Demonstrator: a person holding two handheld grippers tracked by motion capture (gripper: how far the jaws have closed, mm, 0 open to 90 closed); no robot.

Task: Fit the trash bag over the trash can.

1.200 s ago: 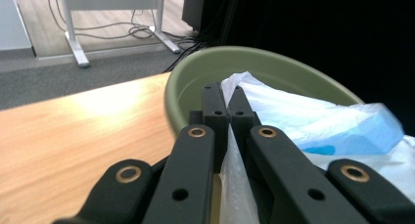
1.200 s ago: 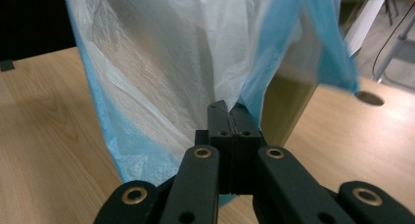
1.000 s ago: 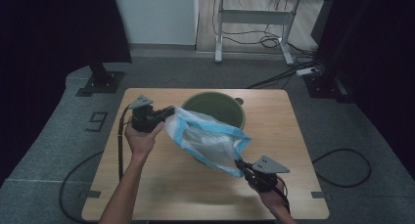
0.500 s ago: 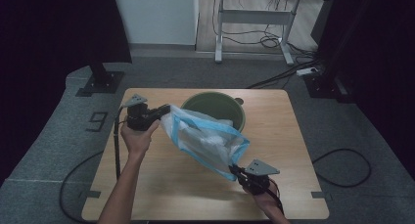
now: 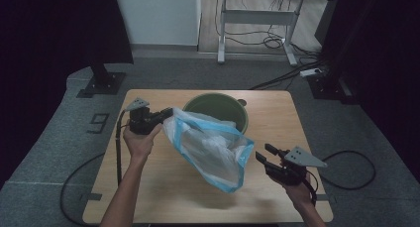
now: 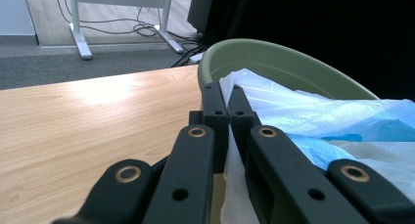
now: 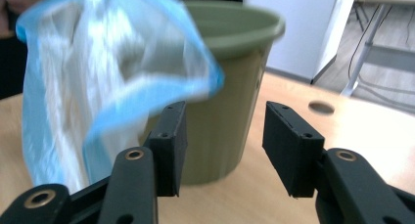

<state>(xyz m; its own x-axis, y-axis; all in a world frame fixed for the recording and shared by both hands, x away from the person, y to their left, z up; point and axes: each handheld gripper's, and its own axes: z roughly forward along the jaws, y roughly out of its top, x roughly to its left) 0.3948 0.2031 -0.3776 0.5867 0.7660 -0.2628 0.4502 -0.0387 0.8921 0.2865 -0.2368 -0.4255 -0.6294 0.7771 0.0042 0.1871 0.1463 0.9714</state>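
The right gripper (image 5: 265, 156) has just opened its jaws and let go of the bag (image 5: 210, 147), nothing is between them; the left gripper (image 5: 166, 113) clamps the bag's edge, hanging beside the bin (image 5: 241, 119), so lining must be regripped

green bin (image 5: 218, 109) blocking table's far centre, bag (image 5: 210, 147) hanging mid-table

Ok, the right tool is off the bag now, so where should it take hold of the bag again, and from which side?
Grip the blue rim of the bag at its free corner, coming in from the bag's right, where the right tool stands open beside it. The left tool pinches the opposite rim, so the bag hangs slack from it and this corner sticks out toward the right tool, probably the easiest edge to catch.
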